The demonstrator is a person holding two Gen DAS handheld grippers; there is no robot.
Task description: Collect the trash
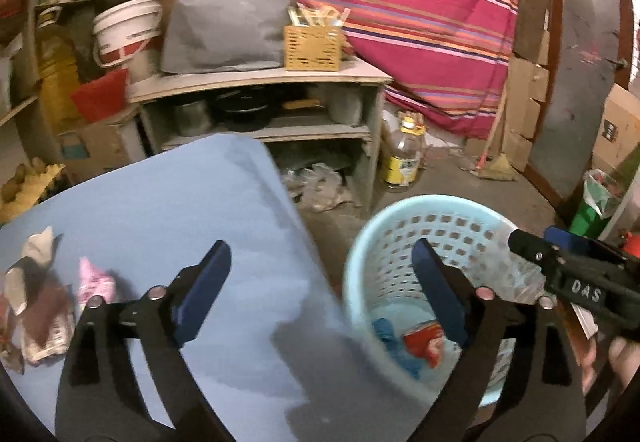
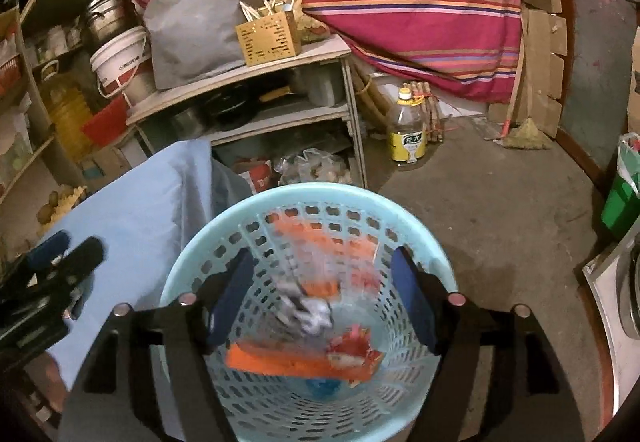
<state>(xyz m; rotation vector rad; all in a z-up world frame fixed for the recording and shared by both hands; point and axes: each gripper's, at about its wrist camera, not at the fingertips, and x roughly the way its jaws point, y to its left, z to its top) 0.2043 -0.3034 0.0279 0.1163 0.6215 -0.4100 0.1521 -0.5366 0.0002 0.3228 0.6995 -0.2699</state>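
Wrappers (image 1: pixel 48 306) on the blue cloth (image 1: pixel 168 202) show only left; both fingers spread wide, empty.

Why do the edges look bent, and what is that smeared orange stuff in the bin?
Both views are fisheye, so straight edges bow. In the right wrist view, the orange and clear plastic wrappers are motion-blurred inside the pale blue perforated plastic basket; the left wrist view is soft on the light blue tablecloth.

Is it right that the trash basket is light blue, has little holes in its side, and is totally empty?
Not quite. The basket is light blue with holes, but it isn't empty: the right wrist view shows wrappers inside it, red and orange ones. The left wrist view also shows a red wrapper at the bottom.
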